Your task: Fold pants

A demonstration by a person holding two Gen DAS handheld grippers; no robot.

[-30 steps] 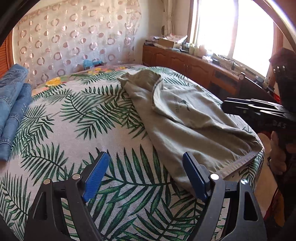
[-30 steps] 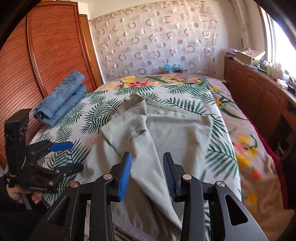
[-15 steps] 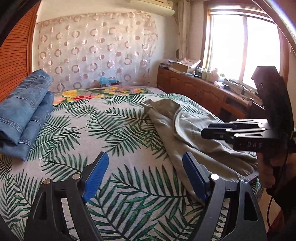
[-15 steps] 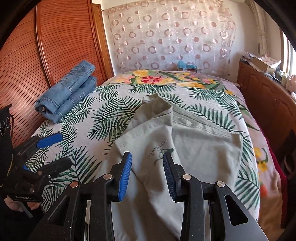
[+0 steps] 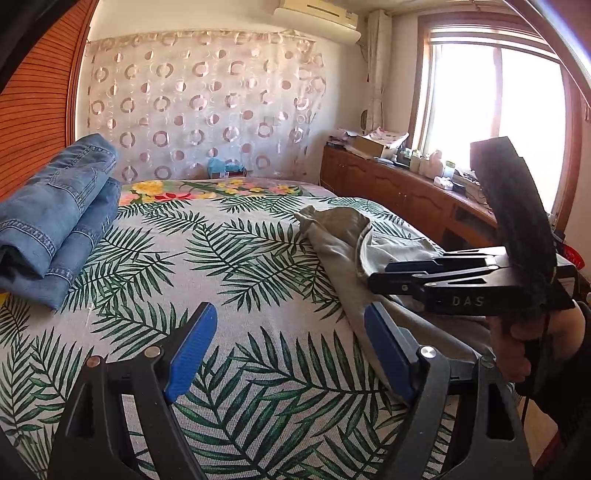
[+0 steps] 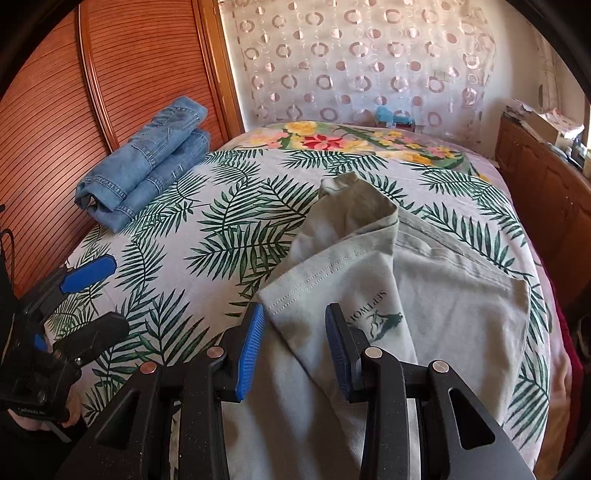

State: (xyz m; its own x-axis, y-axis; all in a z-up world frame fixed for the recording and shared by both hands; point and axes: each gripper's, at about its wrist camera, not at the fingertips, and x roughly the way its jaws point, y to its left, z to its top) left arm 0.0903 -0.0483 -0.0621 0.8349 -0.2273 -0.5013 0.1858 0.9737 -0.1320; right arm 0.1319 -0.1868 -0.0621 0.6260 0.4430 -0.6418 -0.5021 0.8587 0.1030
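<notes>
Bedroom setting: a bed (image 6: 207, 258) covered with a palm-leaf print spread fills both views, backed by a sheer curtain (image 5: 207, 110) with ring pattern at the head end. Wooden slatted wardrobe doors (image 6: 74, 110) stand along one side; a low wooden cabinet (image 5: 399, 195) cluttered with small items runs under a bright window (image 5: 495, 122) on the other. An air conditioner (image 5: 317, 14) is mounted high on the wall.

Pale grey-green pants (image 6: 436, 295) lie partly folded on the bed, on the window side, with one layer turned over at an angle and a small dark printed logo facing up. Folded blue jeans (image 6: 147, 162) sit well apart near the wardrobe edge of the bed.

Left gripper (image 5: 288, 350): jaws wide apart, nothing between them, held over bare bedspread just beside the near edge of the pants. A hand (image 5: 517, 339) grips the handle of the other tool, seen at the right of this view.

Right gripper (image 6: 293, 347): jaws partly apart, held over the turned-over layer of the pants near the logo; the blue pads do not press on the cloth.
</notes>
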